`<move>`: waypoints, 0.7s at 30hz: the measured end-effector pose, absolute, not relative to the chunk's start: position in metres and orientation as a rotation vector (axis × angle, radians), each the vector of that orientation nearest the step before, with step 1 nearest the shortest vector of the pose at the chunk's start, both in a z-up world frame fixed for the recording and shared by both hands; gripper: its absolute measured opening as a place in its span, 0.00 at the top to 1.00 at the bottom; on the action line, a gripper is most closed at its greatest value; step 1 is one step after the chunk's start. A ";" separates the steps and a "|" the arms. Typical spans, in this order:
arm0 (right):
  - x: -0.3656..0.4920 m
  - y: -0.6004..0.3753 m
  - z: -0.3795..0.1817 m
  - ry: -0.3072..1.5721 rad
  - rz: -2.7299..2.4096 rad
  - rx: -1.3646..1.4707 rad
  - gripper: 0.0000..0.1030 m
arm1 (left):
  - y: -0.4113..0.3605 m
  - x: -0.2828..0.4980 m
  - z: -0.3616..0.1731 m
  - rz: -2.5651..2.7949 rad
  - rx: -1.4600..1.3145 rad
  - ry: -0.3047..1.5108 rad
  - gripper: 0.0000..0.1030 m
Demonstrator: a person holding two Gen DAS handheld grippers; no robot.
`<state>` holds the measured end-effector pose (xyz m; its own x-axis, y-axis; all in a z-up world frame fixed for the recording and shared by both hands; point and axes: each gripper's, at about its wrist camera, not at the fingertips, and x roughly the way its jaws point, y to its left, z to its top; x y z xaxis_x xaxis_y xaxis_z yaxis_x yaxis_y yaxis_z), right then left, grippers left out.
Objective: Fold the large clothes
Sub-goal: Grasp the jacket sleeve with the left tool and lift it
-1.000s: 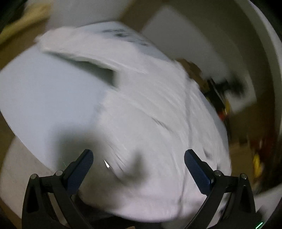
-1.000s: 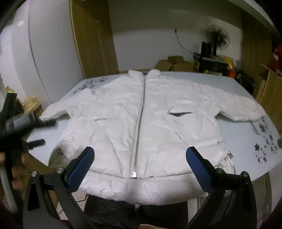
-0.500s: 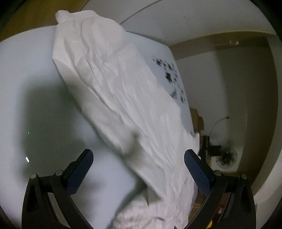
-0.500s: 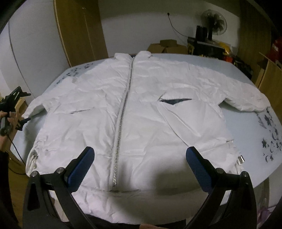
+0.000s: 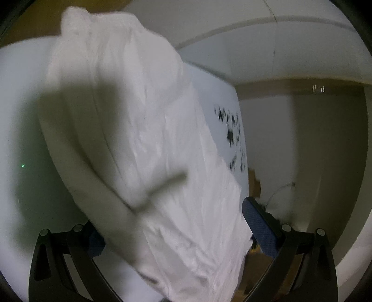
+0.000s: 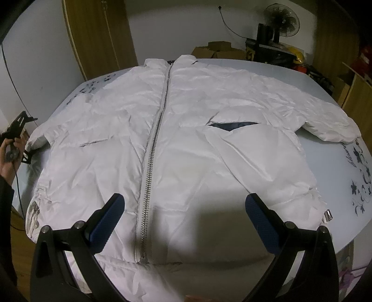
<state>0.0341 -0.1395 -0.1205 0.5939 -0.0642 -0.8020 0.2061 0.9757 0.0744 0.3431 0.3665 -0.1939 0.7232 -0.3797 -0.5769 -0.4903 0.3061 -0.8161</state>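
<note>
A white zip-up puffer jacket [image 6: 186, 144] lies face up and spread flat on a pale round table [image 6: 344, 176], collar at the far side, sleeves out to both sides. My right gripper [image 6: 183, 216] is open and empty, hovering over the hem near the zipper's lower end [image 6: 145, 223]. My left gripper [image 5: 172, 232] is open with the jacket's left sleeve [image 5: 139, 130] lying between its fingers, cuff pointing away. It also shows in the right wrist view [image 6: 17, 130], beside the left cuff [image 6: 38, 139].
The table's blue flower print [image 6: 360, 185] shows at right. Cardboard boxes [image 6: 218, 52], a fan [image 6: 282, 17] and clutter stand behind the table. A wooden door [image 6: 97, 37] is at back left, wooden shelves [image 6: 355, 88] at right.
My left gripper has closed in on the left sleeve, which now fills the space between its fingers. My right gripper has moved forward and lower over the hem.
</note>
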 end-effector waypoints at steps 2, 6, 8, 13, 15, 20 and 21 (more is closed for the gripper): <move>0.036 -0.139 -0.121 0.926 -0.161 0.163 0.00 | 0.371 0.344 -0.194 0.100 -1.300 0.794 0.07; 0.039 -0.138 -0.123 0.936 -0.159 0.165 0.00 | 0.386 0.348 -0.198 0.085 -1.286 0.756 0.22; 0.040 -0.137 -0.124 0.941 -0.153 0.163 0.00 | 0.393 0.352 -0.199 0.082 -1.276 0.743 0.30; 0.038 -0.136 -0.123 0.932 -0.148 0.161 0.00 | 0.404 0.357 -0.211 0.101 -1.204 0.810 0.88; 0.036 -0.137 -0.123 0.927 -0.148 0.166 0.00 | 0.402 0.358 -0.208 0.111 -1.167 0.816 0.91; 0.032 -0.143 -0.121 0.907 -0.159 0.196 0.00 | 0.356 0.342 -0.127 0.160 -0.846 0.680 0.94; 0.031 -0.144 -0.121 0.903 -0.159 0.204 0.00 | 0.330 0.338 -0.098 0.154 -0.721 0.638 0.94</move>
